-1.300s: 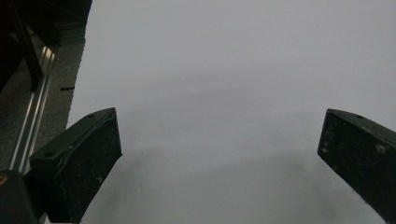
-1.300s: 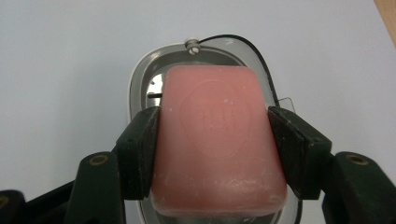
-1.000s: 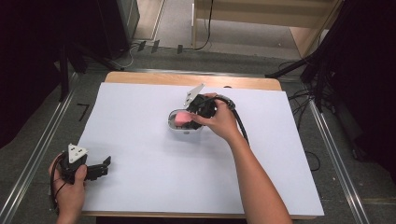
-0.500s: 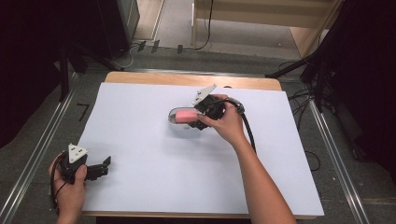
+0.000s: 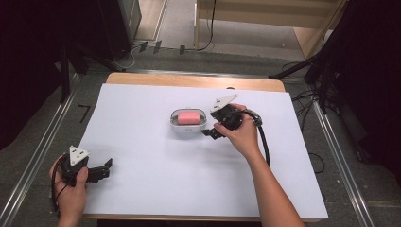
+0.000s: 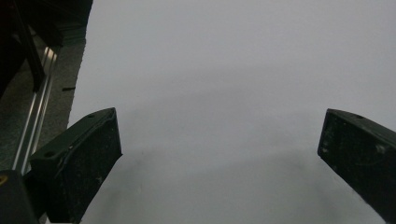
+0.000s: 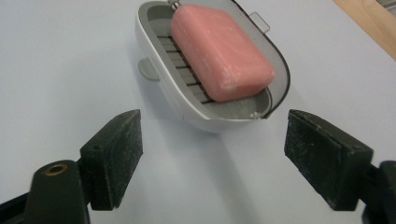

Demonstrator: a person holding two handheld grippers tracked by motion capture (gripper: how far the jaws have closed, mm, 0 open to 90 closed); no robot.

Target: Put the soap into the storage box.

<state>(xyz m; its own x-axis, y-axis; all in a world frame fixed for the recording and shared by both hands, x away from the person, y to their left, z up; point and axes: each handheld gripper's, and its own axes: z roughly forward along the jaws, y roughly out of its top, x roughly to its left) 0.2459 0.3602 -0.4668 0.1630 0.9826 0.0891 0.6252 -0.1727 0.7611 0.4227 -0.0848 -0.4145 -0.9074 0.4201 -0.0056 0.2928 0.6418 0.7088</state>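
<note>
No brand, label or readable writing on anything in view. Pink soap bar (image 7: 219, 51) lies in a white soap dish (image 7: 161, 91) w/ a dark slatted insert; dish sits on the white sheet (image 5: 156, 179) covering the table, roughly mid-table, a bit toward the far edge.

Right gripper (image 5: 208, 128) is just beside the dish on its right, jaws spread wide, gripping nothing. In the right gripper view both black jaws frame the near end of the dish w/o touching it. Person's right hand (image 5: 241, 135) wraps the gripper body; cable trails back along the forearm.

Left gripper (image 5: 106, 168) sits at the near-left corner of the sheet, well apart from the dish, held by the left hand (image 5: 71, 187). Jaws spread, nothing between them; left gripper view has bare white sheet ahead plus a strip of floor and metal rail at its left edge.

Slats and small side tabs of the dish are clear in the right gripper view; from the high view they're too small to make out. Far end of the dish is cut off at the top of the right gripper view.
</note>
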